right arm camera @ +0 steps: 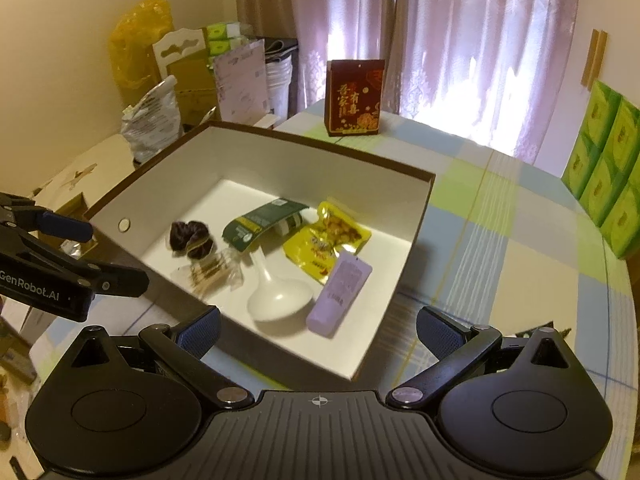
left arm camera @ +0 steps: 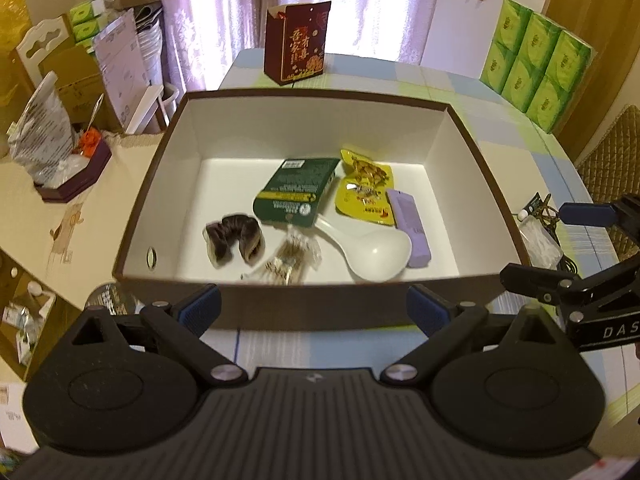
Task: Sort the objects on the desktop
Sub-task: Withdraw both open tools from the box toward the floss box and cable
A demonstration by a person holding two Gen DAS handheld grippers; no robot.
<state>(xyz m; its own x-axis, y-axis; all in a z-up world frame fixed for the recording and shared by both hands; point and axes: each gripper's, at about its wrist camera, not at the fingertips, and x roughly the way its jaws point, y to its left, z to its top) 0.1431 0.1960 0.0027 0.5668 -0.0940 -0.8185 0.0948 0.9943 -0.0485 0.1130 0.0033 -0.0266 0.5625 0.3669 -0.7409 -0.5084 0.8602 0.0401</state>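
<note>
A brown box (left arm camera: 316, 94) with a white inside sits on the checked tablecloth. In it lie a green packet (left arm camera: 298, 190), a yellow snack pouch (left arm camera: 366, 190), a purple tube (left arm camera: 410, 228), a white spoon (left arm camera: 374, 250), a dark scrunchie (left arm camera: 234, 240) and a clear packet of small sticks (left arm camera: 294, 258). My left gripper (left arm camera: 314, 308) hangs open and empty at the box's near wall. My right gripper (right arm camera: 320, 332) is open and empty over the box's (right arm camera: 320, 176) near right corner, close to the purple tube (right arm camera: 340, 294) and spoon (right arm camera: 280, 298). Each gripper shows in the other's view: right gripper (left arm camera: 560, 246), left gripper (right arm camera: 94, 250).
A red gift bag (left arm camera: 298, 46) stands behind the box at the table's far edge. Stacked green tissue packs (left arm camera: 536, 64) line the right side. Cables and a plastic bag (left arm camera: 540, 224) lie right of the box. Cartons and bags (left arm camera: 60, 132) crowd the left.
</note>
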